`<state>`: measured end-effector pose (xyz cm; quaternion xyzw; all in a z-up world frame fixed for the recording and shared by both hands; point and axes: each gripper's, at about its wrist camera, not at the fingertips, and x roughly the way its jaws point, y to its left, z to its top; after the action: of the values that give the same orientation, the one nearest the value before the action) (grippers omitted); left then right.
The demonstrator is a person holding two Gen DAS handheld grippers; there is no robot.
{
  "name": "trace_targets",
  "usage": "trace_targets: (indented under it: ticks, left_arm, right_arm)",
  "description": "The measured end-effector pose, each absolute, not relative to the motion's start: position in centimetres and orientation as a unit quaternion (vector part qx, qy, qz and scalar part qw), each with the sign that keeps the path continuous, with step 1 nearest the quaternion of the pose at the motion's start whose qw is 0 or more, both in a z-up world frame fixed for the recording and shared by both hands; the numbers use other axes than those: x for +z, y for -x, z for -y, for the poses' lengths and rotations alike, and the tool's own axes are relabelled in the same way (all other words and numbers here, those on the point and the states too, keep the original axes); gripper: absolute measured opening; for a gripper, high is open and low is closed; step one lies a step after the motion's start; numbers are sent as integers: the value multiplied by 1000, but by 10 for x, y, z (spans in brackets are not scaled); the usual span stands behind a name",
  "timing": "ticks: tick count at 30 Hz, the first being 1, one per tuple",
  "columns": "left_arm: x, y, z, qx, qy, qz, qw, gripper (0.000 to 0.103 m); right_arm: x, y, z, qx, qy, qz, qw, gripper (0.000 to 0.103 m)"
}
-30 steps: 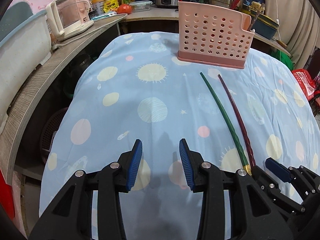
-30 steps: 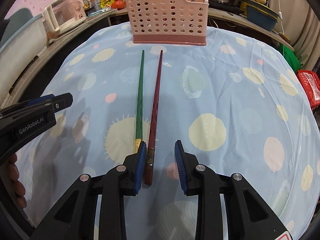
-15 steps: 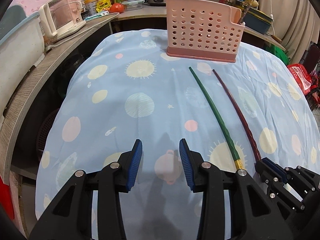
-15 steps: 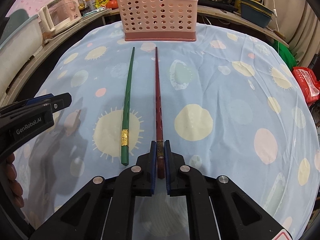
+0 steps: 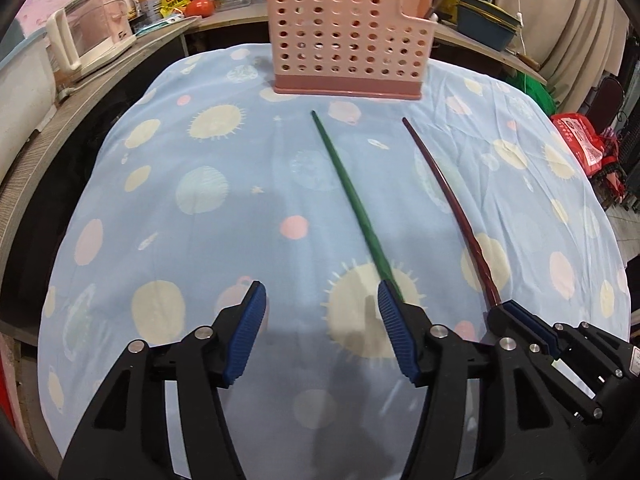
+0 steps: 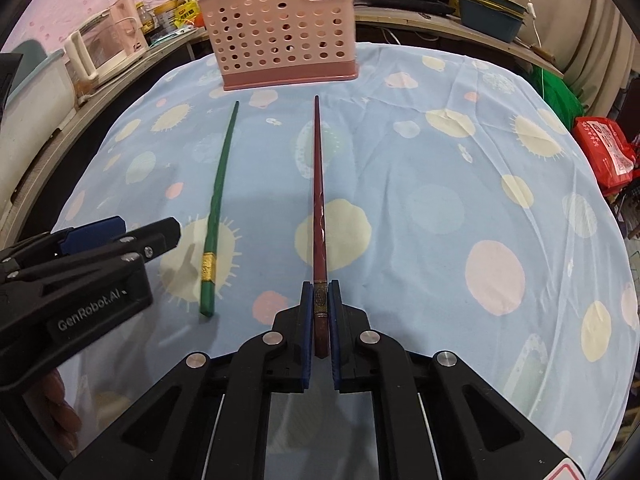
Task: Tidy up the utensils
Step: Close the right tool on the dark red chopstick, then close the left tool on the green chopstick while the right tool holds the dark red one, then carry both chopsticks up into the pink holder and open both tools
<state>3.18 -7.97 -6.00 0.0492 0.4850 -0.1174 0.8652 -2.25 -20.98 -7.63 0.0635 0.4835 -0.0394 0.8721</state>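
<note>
Nearest the front edge of the table, the right gripper (image 6: pixel 320 322) is clamped on the thick butt end of the dark red chopstick (image 6: pixel 318 184), whose shaft runs straight ahead over the spotted blue cloth (image 6: pixel 440 160) with its tip toward the back edge. Just to its left, the left gripper (image 5: pixel 320 334) has its jaws opening, nothing between them; the green chopstick (image 5: pixel 352 200) lies by its right pad, butt end near the front, gold band (image 6: pixel 207 267) visible. To grasp well, I judge the left should shift right until both pads straddle the butt near that band, then close squarely. Furthest, near the back edge, the pink perforated holder (image 5: pixel 348 36) stands upright, waiting for both.
</note>
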Motion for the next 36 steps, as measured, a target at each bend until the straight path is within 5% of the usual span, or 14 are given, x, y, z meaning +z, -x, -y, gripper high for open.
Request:
trace_targets:
  ticks: [17, 20, 24, 25, 36]
  left_arm:
    - [-81, -28, 97, -135, -61, -500, 853, 64]
    - [-80, -26, 94, -137, -65, -497, 854, 52]
    - [-76, -27, 86, -148, -59, -500, 851, 12]
    - [-74, -28, 82, -149, -51, -504, 849, 9]
    - [-5, -37, 48, -129, -31, -450, 883, 7]
  right_arm:
    - [-78, 25, 219, -38, -72, -484, 871, 7]
    - [-78, 25, 216, -35, -70, -484, 872, 7]
    - [-73, 25, 210, -28, -68, -481, 874, 7]
    - [-71, 25, 209, -25, -69, -479, 875, 7]
    - [-18, 13, 197, 5, -72, -434, 898, 7]
